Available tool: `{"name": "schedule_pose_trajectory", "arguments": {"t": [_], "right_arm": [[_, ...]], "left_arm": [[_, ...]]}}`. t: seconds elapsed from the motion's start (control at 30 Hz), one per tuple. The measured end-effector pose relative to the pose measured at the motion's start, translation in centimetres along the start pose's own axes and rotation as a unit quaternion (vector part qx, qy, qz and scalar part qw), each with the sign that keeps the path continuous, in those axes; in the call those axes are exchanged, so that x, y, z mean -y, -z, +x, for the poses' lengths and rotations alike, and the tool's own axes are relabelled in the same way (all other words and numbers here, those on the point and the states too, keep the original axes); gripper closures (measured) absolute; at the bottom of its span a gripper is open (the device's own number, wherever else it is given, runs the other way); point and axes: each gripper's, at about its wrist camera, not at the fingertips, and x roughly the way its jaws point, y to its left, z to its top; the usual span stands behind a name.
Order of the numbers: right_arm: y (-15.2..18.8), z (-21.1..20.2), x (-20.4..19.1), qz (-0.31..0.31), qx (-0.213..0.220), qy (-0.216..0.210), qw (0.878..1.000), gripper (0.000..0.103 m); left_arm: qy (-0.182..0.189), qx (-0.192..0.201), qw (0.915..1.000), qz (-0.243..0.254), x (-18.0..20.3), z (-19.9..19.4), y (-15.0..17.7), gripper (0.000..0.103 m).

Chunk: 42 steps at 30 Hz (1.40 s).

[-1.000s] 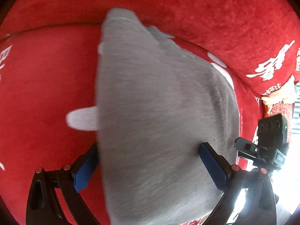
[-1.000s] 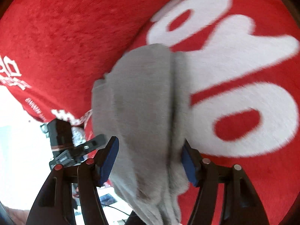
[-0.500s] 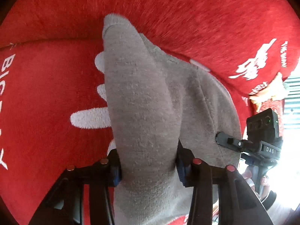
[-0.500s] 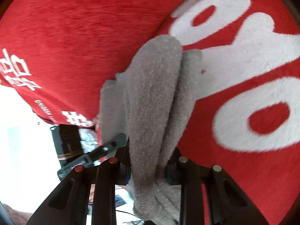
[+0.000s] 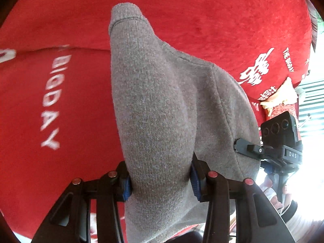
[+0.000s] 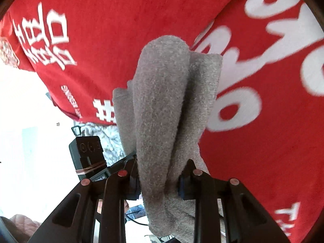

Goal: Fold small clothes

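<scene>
Both grippers, left gripper (image 5: 161, 179) and right gripper (image 6: 159, 182), are clamped on the grey knit garment (image 5: 158, 109), which hangs bunched above the red blanket (image 5: 60, 121). Keep 2 grips level, stretch the edge taut, then lay it flat.

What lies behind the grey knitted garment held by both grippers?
Behind the grey knitted garment lies a red plush cloth with white lettering. More lettering runs behind the garment, hidden there.

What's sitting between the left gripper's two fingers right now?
A thick bunched fold of the grey knit garment fills the gap of the left gripper, jaws pressed against it on both sides; the left wrist view shows this.
</scene>
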Motion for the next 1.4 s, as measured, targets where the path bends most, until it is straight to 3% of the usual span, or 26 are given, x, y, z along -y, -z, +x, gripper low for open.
{"name": "schedule_pose_trajectory", "arguments": {"t": [0.17, 0.3, 0.37, 0.47, 0.53, 0.63, 0.67, 0.8, 0.87, 0.9, 0.97, 1.1, 1.23, 1.4], "right_arm": [[2.2, 6.0, 0.0, 0.011, -0.029, 0.005, 0.999, 0.074], [2.3, 9.5, 0.0, 0.005, -0.051, 0.048, 0.998, 0.073], [2.1, 10.5, -0.3, -0.007, -0.055, 0.108, 0.993, 0.069], [1.6, 9.1, -1.0, -0.039, -0.034, 0.239, 0.970, 0.056], [1.6, 7.5, -1.3, -0.050, -0.019, 0.291, 0.955, 0.055], [2.2, 5.5, -1.7, -0.042, -0.005, 0.286, 0.957, 0.055], [2.5, 5.2, -1.7, -0.036, -0.007, 0.272, 0.962, 0.055], [3.1, 6.9, -1.2, -0.006, -0.034, 0.230, 0.972, 0.056], [3.6, 8.6, -1.4, -0.001, -0.039, 0.232, 0.972, 0.084], [3.7, 8.9, -1.7, -0.016, -0.035, 0.249, 0.968, 0.094], [4.1, 9.2, -2.3, -0.046, -0.029, 0.284, 0.957, 0.094], [4.9, 10.6, -1.7, -0.103, -0.040, 0.370, 0.922, 0.094], [5.4, 11.3, -1.4, -0.129, -0.032, 0.390, 0.911, 0.094], [6.1, 11.1, -2.3, -0.132, -0.031, 0.404, 0.905, 0.094]], "left_arm": [[-0.032, -0.004, 0.9993, -0.018, -5.3, -1.6, 2.8, 0.056], [-0.049, -0.011, 0.9976, -0.048, -9.0, -0.6, 4.0, 0.056], [-0.073, -0.013, 0.9957, -0.055, -10.2, -0.4, 4.4, 0.056], [-0.093, 0.012, 0.9937, -0.061, -11.4, -2.3, 4.9, 0.056], [-0.115, 0.027, 0.9905, -0.071, -11.9, -3.5, 4.9, 0.056], [-0.154, 0.037, 0.9850, -0.070, -13.8, -5.3, 5.1, 0.058], [-0.152, 0.040, 0.9851, -0.070, -14.4, -6.1, 5.3, 0.068], [-0.125, 0.048, 0.9899, -0.047, -12.8, -6.2, 4.8, 0.071], [-0.127, 0.043, 0.9905, -0.033, -11.2, -5.1, 4.5, 0.071], [-0.128, 0.040, 0.9905, -0.028, -10.5, -4.4, 4.3, 0.071], [-0.140, 0.031, 0.9895, -0.016, -9.7, -3.0, 4.5, 0.071], [-0.150, 0.028, 0.9881, -0.013, -9.2, 0.0, 4.9, 0.070], [-0.154, 0.026, 0.9875, -0.019, -8.9, -0.1, 4.8, 0.070], [-0.169, 0.017, 0.9851, -0.027, -8.2, -0.5, 5.0, 0.070]]}}
